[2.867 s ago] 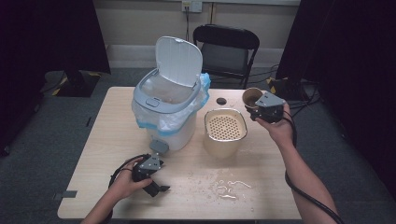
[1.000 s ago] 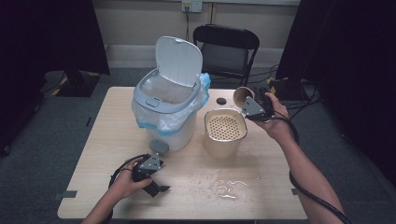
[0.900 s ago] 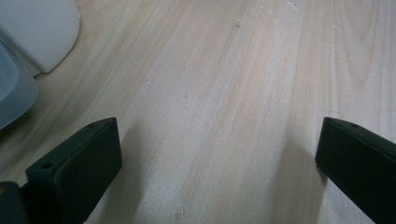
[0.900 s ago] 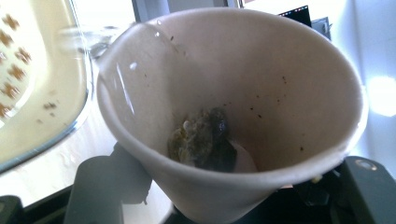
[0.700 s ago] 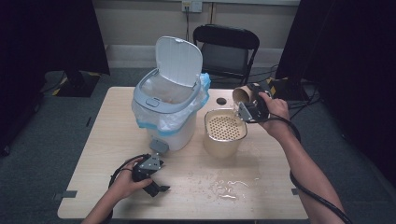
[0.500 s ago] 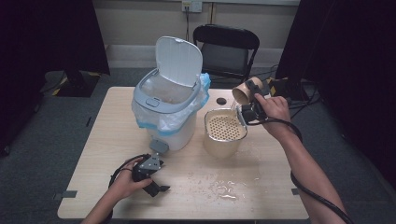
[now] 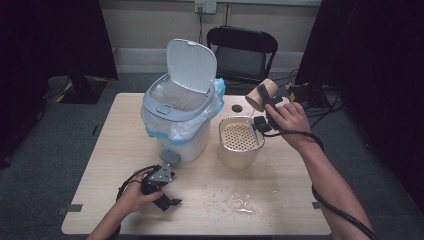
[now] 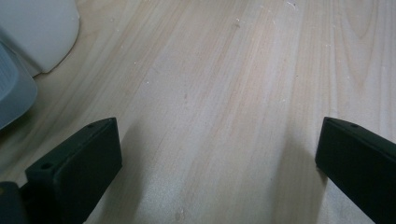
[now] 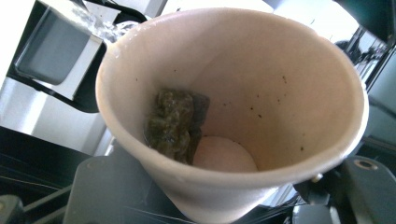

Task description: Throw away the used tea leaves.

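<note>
My right gripper is shut on a beige cup and holds it tipped on its side above the far rim of the beige strainer pot. In the right gripper view I look into the cup, where a wet green clump clings to its wall; the jaws press on its sides. My left gripper rests on the table in front of the bin, and in the left gripper view its jaws stand wide over bare wood.
A white bin with a blue liner and raised lid stands left of the pot. A spill with scraps lies near the front edge. A small black disc sits behind the pot. A black chair stands beyond the table.
The right hand has carried the cup left and nearer, from beside the pot to above its far rim, tipping it further onto its side. The left hand has stayed still.
</note>
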The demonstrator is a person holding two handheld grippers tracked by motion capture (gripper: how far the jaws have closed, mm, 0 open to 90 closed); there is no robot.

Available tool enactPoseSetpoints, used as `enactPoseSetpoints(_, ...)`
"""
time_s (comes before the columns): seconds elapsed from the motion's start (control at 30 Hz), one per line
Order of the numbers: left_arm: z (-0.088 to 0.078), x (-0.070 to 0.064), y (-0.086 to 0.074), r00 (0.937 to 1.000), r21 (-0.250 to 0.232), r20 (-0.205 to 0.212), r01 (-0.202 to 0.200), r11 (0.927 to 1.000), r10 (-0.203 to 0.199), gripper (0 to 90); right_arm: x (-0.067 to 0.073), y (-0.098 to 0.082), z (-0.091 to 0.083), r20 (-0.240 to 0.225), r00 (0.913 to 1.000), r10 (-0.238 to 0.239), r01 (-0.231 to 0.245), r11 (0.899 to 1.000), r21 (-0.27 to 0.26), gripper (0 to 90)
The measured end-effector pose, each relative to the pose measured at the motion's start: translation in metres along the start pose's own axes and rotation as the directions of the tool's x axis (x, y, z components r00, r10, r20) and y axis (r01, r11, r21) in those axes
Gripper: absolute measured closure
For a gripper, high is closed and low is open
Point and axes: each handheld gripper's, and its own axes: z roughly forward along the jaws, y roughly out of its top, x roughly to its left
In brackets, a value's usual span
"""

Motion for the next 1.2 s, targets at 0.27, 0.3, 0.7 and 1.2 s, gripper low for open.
enactPoseSetpoints(0.27, 0.0009, 0.0001, -0.0002, 1.0000, -0.009, -0.005, -0.002, 1.0000, 0.002, 0.0, 0.0000, 0.0058, -0.0015, 0.023, 0.9966, -0.079, 0.079, 0.997, -0.013, 34.7)
enactPoseSetpoints(0.3, 0.0007, 0.0001, -0.0002, 1.0000, -0.008, -0.004, -0.002, 1.0000, 0.002, 0.0, -0.0004, 0.0055, -0.0015, 0.020, 0.9974, -0.069, 0.069, 0.998, -0.012, 34.7)
enactPoseSetpoints(0.7, -0.0001, 0.0006, 0.0001, 1.0000, -0.002, 0.007, -0.005, 1.0000, 0.005, 0.0, -0.0036, 0.0012, -0.0016, 0.027, 0.9979, -0.059, 0.059, 0.998, 0.004, 34.7)
enactPoseSetpoints(1.2, 0.0008, 0.0001, -0.0002, 1.0000, -0.009, -0.005, -0.002, 1.0000, 0.002, 0.0, -0.0079, 0.0075, -0.0069, 0.092, 0.9814, -0.168, 0.168, 0.986, 0.015, 34.9)
